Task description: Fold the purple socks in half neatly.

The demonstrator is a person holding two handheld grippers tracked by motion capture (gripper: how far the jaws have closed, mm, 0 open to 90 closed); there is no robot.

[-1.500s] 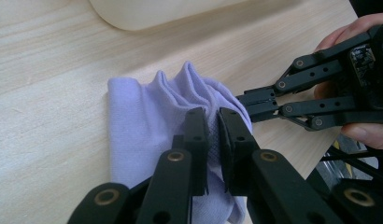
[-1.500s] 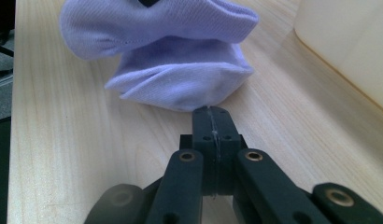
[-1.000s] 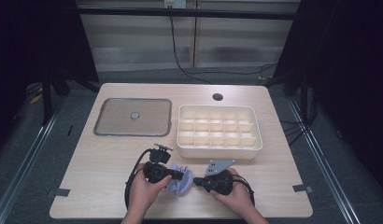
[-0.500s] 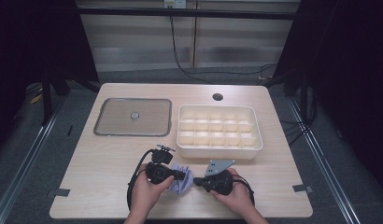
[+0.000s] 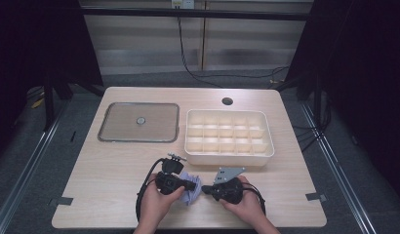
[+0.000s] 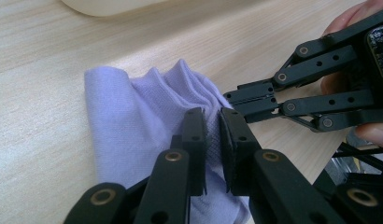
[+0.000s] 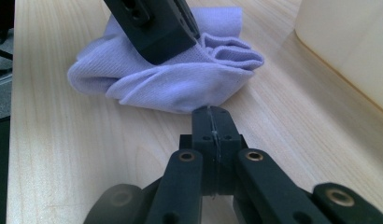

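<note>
While the lilac cloth (image 6: 133, 135) lies bunched between both tools, the left gripper (image 6: 213, 140) pinches a fold, its lower edge hidden behind those jaws. The right gripper (image 7: 212, 122), fully closed, touches the cloth's edge; whether it holds fabric cannot be told.
</note>
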